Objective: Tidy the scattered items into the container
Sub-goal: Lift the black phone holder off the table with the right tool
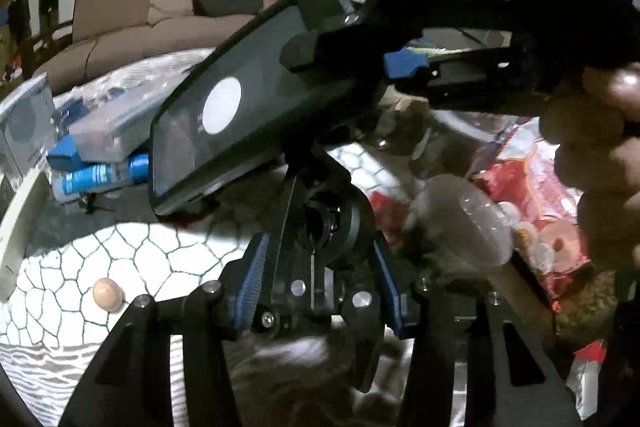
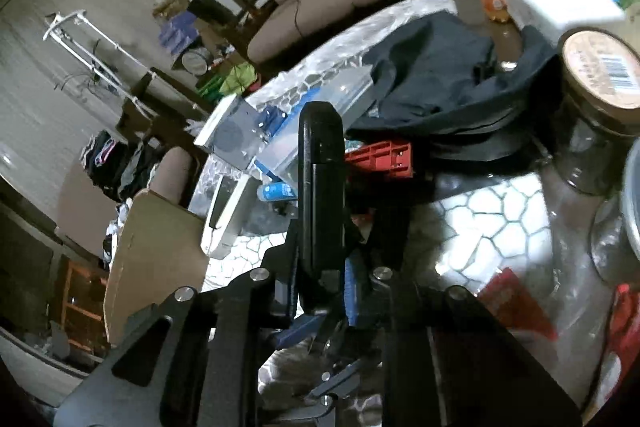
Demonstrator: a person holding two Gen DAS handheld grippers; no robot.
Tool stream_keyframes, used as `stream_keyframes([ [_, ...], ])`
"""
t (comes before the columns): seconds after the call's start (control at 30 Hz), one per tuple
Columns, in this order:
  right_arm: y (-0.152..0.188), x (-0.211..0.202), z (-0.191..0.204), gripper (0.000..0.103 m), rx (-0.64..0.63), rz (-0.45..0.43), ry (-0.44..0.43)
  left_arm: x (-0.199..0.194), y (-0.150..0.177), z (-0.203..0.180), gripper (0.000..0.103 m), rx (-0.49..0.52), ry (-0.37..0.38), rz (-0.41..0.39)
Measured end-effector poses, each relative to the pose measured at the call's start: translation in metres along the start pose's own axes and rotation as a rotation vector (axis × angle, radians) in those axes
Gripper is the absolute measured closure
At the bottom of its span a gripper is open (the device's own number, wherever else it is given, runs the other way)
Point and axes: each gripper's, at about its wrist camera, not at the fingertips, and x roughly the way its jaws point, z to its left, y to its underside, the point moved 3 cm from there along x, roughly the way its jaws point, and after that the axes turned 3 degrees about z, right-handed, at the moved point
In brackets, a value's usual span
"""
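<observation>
A flat black device (image 1: 240, 95) with a white round spot sits on a black clamp mount (image 1: 324, 227). In the left wrist view my left gripper (image 1: 320, 287) has its blue pads against both sides of the mount's base. My right gripper (image 1: 384, 43) comes in from the upper right, shut on the device's edge, with a person's hand (image 1: 592, 147) behind it. The right wrist view shows the device (image 2: 322, 179) edge-on, standing upright between the fingers of the right gripper (image 2: 320, 283). Both grippers hold it above the table (image 1: 140, 259).
A blue tube (image 1: 100, 177), a clear case (image 1: 112, 131) and a white box (image 1: 24, 123) lie at the left. A clear bottle (image 1: 468, 223) and red packets (image 1: 532, 187) lie right. A dark cloth (image 2: 436, 83), a red block (image 2: 380, 159), a jar (image 2: 596, 75) and a cardboard box (image 2: 156, 255) show in the right wrist view.
</observation>
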Motion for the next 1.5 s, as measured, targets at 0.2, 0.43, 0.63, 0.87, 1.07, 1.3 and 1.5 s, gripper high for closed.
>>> stream_keyframes([
  [0.2, 0.008, -0.037, 0.003, 0.086, 0.077, -0.095, -0.036, -0.025, 0.000, -0.023, 0.053, 0.029, -0.005, -0.049],
  [0.43, 0.011, -0.092, 0.047, 0.086, -0.007, -0.226, -0.058, -0.070, -0.018, -0.041, 0.053, 0.099, -0.061, -0.187],
  [0.63, 0.011, -0.145, 0.085, 0.086, -0.069, -0.342, -0.109, -0.113, -0.042, -0.055, 0.053, 0.147, -0.086, -0.285],
  [0.87, 0.010, -0.186, 0.125, 0.086, -0.138, -0.436, -0.144, -0.153, -0.060, -0.066, 0.053, 0.180, -0.120, -0.369],
  [1.07, 0.012, -0.213, 0.157, 0.086, -0.184, -0.509, -0.187, -0.186, -0.072, -0.072, 0.053, 0.212, -0.157, -0.432],
  [1.3, 0.017, -0.235, 0.199, 0.086, -0.270, -0.573, -0.208, -0.224, -0.082, -0.072, 0.053, 0.228, -0.189, -0.499],
  [1.5, 0.024, -0.233, 0.232, 0.086, -0.325, -0.574, -0.229, -0.241, -0.079, -0.060, 0.053, 0.224, -0.226, -0.515],
])
